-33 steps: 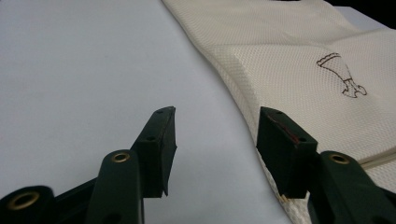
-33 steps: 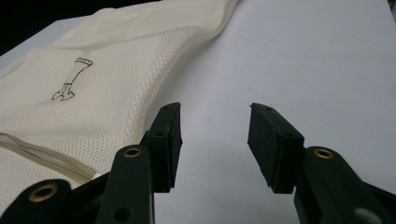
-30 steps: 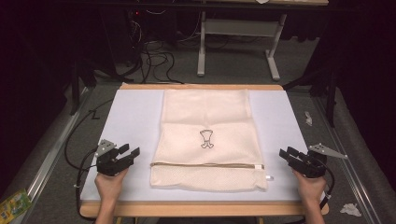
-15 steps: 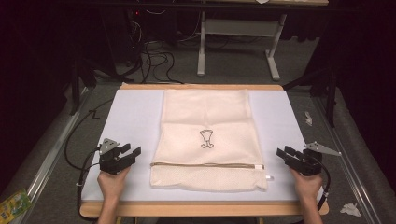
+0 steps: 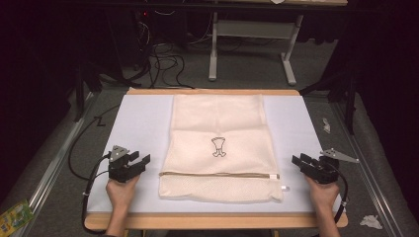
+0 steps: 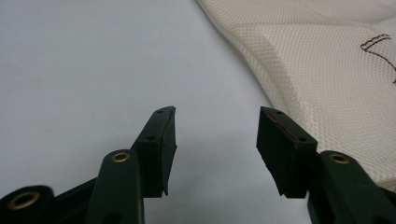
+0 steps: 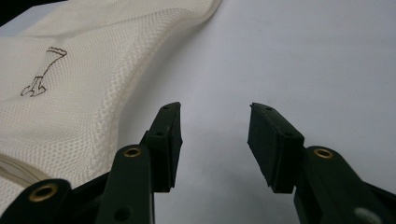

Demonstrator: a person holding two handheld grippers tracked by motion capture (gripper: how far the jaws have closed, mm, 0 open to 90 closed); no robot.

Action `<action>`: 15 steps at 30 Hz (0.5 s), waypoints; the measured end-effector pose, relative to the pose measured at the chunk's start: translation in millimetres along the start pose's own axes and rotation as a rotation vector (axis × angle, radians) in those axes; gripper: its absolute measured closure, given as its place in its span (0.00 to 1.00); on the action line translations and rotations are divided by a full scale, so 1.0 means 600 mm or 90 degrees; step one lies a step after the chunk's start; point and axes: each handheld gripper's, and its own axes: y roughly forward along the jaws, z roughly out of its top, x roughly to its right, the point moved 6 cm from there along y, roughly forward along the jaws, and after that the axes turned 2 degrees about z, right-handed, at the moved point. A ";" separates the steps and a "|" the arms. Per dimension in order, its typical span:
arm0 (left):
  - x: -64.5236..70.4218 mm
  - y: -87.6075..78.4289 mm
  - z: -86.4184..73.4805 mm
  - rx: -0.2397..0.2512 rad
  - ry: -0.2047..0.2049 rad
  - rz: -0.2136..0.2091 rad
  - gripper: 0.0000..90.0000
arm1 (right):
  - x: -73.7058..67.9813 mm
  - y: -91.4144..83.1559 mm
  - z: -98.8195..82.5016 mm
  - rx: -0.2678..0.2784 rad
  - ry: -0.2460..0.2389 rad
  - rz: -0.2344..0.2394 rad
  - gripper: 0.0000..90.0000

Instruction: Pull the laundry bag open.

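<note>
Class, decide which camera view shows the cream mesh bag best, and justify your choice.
The high view: the whole mesh bag lies flat on the table, zipper and printed emblem visible. The left gripper view catches one edge and weave; the right gripper view shows its side and emblem.

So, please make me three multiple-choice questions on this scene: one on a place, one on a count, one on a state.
1. Where does the mesh bag lie on the white mat?
A. in the middle, between the two claws
B. at the far left corner
C. hanging off the right edge

2. How many printed emblems does the bag bear?
A. three
B. one
C. none

3. How does the left claw stand?
A. shut on the bag
B. shut on a cable
C. open, with bare mat between its jaws

Answers: 1 A, the left claw and the right claw sit on either side of the bag; 2 B, a single dark emblem at mid-bag; 3 C, the left gripper view shows a clear gap.
</note>
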 end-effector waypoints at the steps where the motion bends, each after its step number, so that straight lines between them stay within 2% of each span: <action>1: 0.000 0.000 0.000 0.000 0.000 0.000 0.53 | 0.000 0.000 0.000 0.000 0.000 0.000 0.61; 5: 0.002 0.006 -0.003 -0.003 0.004 0.004 0.53 | 0.001 0.004 0.001 0.001 -0.011 -0.007 0.61; 15: 0.003 0.014 -0.008 -0.001 0.010 0.014 0.53 | 0.003 0.008 -0.002 -0.005 -0.011 -0.025 0.61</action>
